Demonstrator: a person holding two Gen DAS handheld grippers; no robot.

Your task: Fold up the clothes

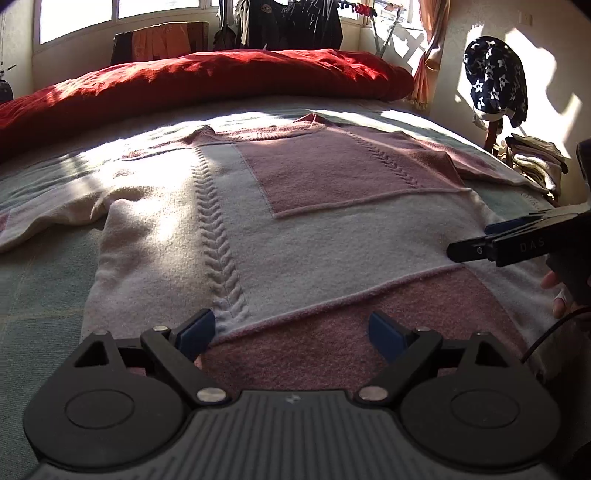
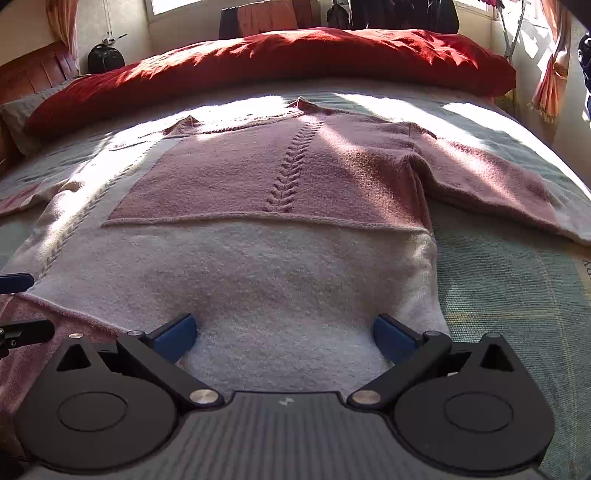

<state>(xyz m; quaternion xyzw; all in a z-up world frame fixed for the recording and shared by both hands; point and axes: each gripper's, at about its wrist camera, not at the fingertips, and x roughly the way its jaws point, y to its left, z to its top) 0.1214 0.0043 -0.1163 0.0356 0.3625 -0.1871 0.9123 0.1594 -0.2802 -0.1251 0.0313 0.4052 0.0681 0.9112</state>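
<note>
Left wrist view: sweater (image 1: 280, 229) flat on bed (image 1: 33, 280). Both hand-held grippers (image 1: 291, 334) (image 2: 284, 338) spread wide, empty, near hem. Likely next: clamp hem, fold toward collar.

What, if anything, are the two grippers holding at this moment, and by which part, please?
Nothing is held. The left gripper and right gripper both hover with jaws open above the hem end of the flat pink and cream knitted sweater.

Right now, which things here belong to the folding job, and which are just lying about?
Job:
sweater, spread flat on the bed
left gripper, open
right gripper, open

Lying about:
red duvet
star-print cloth
hanging dark clothes
cloth pile
</note>
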